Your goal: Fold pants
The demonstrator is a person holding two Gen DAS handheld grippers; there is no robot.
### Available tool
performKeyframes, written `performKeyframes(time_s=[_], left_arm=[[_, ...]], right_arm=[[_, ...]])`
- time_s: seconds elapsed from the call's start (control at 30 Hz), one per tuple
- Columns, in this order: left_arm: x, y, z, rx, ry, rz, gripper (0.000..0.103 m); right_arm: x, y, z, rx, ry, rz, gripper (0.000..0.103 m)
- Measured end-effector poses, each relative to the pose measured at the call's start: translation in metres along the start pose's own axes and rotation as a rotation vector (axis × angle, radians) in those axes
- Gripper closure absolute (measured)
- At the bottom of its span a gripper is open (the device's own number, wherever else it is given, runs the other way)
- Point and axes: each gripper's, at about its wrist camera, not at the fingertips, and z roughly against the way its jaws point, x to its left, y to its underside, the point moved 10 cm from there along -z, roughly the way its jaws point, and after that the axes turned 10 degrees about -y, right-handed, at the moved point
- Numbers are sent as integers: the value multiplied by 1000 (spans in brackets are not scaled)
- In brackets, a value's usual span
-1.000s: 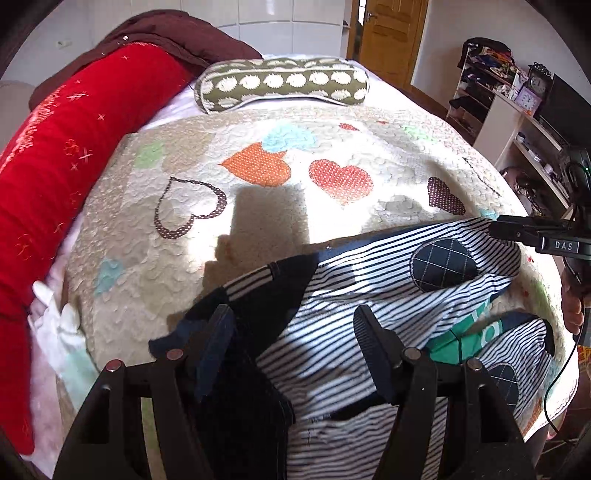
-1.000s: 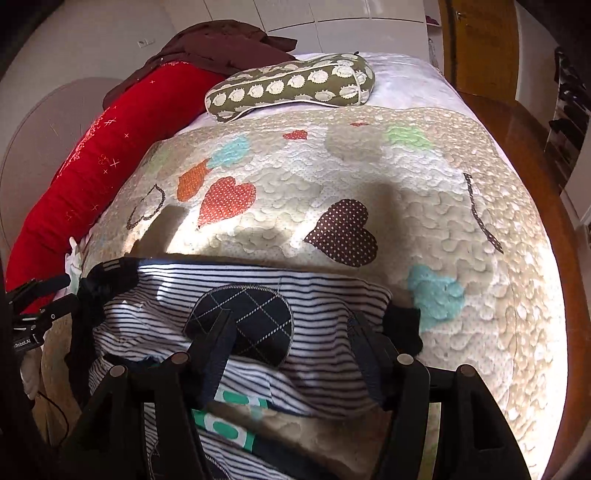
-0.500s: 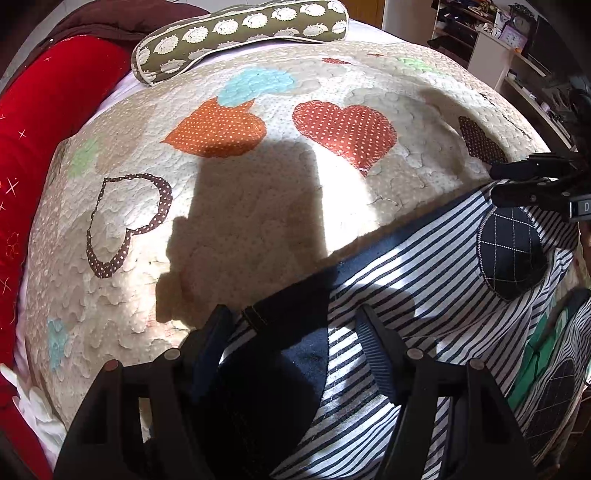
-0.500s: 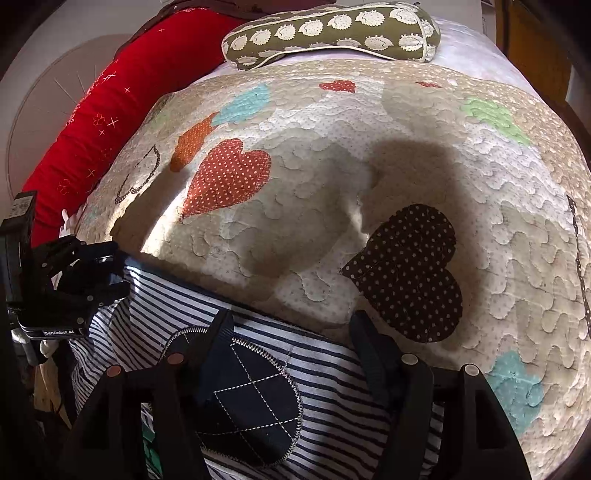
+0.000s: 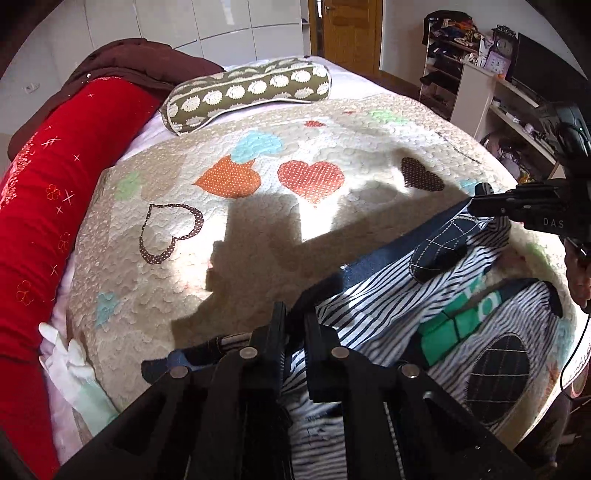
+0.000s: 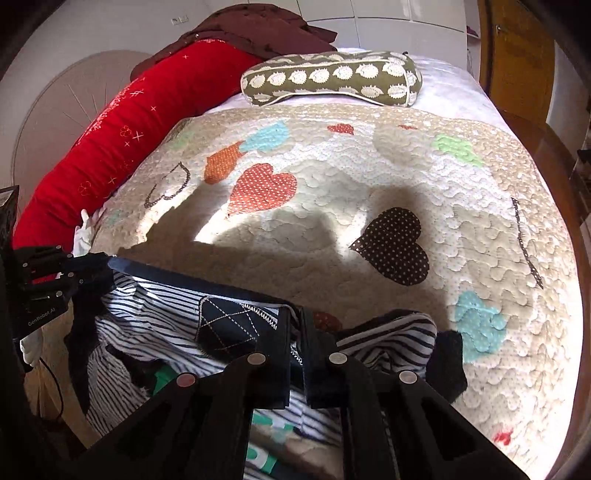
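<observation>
The striped navy-and-white pants (image 5: 373, 295) with dark quilted patches and a green band lie at the near edge of the quilted bed; they also show in the right wrist view (image 6: 166, 317). My left gripper (image 5: 294, 317) is shut on the navy waistband at its left end and holds it off the quilt. My right gripper (image 6: 295, 325) is shut on the waistband at its right end by a dark patch. Each gripper shows in the other's view, the right one (image 5: 480, 203) and the left one (image 6: 92, 269). The waistband stretches between them.
The heart-patterned quilt (image 5: 258, 221) covers the bed. A red bolster (image 5: 55, 184) runs along the left side, and an olive patterned bolster (image 5: 247, 92) lies at the far end. Shelves (image 5: 480, 81) and a wooden door (image 5: 351, 29) stand at the right.
Both grippers were open over the waistband, then shut on it and lifted it. The pants now hang bunched between them instead of lying flat.
</observation>
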Motion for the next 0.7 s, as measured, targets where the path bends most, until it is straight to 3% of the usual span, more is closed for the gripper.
performKeyframes(time_s=[0.13,0.3,0.37,0.43,0.53,0.63,0.7], left_arm=[[-5,26,57,-79,18,36,94],[-24,87,99,-126,26,88,94],[-31,118,96,-100,36,131,90],[-37,150,81,-36,57,171,89],[-31,192,61,72,30,222,89],[-17,210,72,70,77,306,88],[-3,213,86,37,84,363,83]], right_arm=[[34,24,35,-43,-12,36,98],[70,86,59,-58,-57,35,98],[77,119,56,-48,-87,2,97],[77,152,52,-35,-107,-51,96],[64,194,49,-35,-92,-148,94],[49,218,68,-74,-78,-234,93],[31,219,92,-144,-24,-276,77]])
